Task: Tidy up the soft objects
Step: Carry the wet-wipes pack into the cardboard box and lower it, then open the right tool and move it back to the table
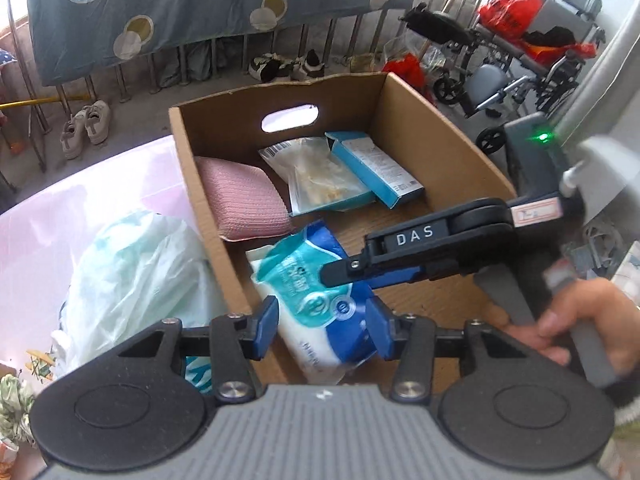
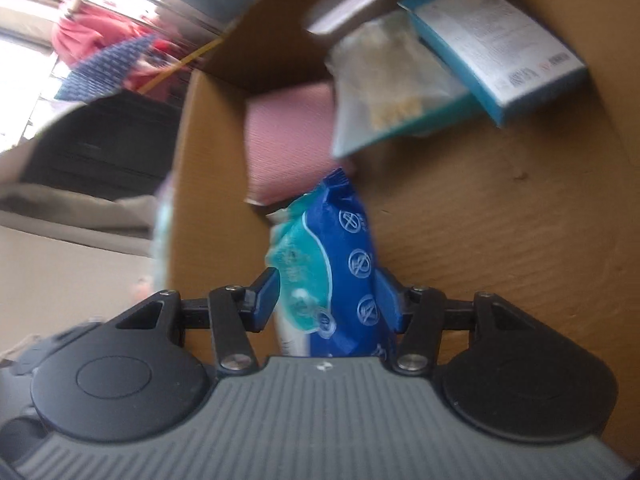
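A brown cardboard box (image 1: 444, 144) holds a pink knitted cushion (image 1: 244, 200), a clear packet (image 1: 320, 176) and a teal carton (image 1: 376, 168). A blue, teal and white soft pack (image 1: 316, 300) lies at the box's near end. My right gripper (image 1: 340, 270) reaches in from the right, shut on the soft pack (image 2: 340, 272), which fills the space between its pads in the right wrist view (image 2: 326, 300). My left gripper (image 1: 322, 328) hovers above the pack, jaws open and empty. The cushion (image 2: 288, 140), packet (image 2: 384, 88) and carton (image 2: 492, 48) show beyond.
A crumpled white and mint plastic bag (image 1: 136, 272) lies left of the box on a pink sheet (image 1: 48, 220). Beyond stand a railing with a hanging grey cloth (image 1: 200, 8), shoes (image 1: 86, 126) and a wheelchair (image 1: 512, 60).
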`<state>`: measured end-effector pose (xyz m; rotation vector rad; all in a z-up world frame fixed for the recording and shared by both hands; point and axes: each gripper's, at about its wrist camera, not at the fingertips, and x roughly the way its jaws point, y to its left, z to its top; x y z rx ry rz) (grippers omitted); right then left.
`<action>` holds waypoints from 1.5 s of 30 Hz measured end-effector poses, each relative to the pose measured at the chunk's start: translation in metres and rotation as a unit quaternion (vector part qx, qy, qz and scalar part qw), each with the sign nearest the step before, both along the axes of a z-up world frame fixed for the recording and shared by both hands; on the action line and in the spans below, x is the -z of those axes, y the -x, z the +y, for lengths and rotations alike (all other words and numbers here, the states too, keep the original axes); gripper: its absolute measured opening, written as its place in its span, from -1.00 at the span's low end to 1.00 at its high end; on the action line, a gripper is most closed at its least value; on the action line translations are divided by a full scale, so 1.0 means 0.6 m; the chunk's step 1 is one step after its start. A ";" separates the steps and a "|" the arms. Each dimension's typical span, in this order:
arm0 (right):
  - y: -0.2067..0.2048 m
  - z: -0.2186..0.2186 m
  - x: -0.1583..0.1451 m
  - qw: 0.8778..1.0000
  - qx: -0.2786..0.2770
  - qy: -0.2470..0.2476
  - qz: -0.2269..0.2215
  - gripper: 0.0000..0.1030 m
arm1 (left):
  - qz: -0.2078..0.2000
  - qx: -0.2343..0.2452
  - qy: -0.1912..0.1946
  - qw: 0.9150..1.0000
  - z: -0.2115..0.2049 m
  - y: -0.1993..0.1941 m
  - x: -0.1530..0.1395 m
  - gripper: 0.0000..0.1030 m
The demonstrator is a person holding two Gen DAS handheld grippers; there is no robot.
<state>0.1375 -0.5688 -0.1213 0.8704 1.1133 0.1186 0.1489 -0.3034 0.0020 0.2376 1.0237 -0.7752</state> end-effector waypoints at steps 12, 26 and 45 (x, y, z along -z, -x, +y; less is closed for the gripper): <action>-0.009 0.046 -0.009 0.994 -0.061 0.063 0.068 -0.12 | -0.010 -0.062 0.048 0.997 0.184 0.026 -0.052 -0.06; -0.016 0.070 -0.028 0.994 -0.031 0.095 0.038 0.12 | -0.041 -0.184 0.021 0.982 0.414 0.077 -0.012 -0.02; 0.081 0.153 -0.240 0.988 -0.032 0.083 -0.128 0.49 | -0.201 -0.296 -0.033 0.933 0.567 0.184 -0.012 0.01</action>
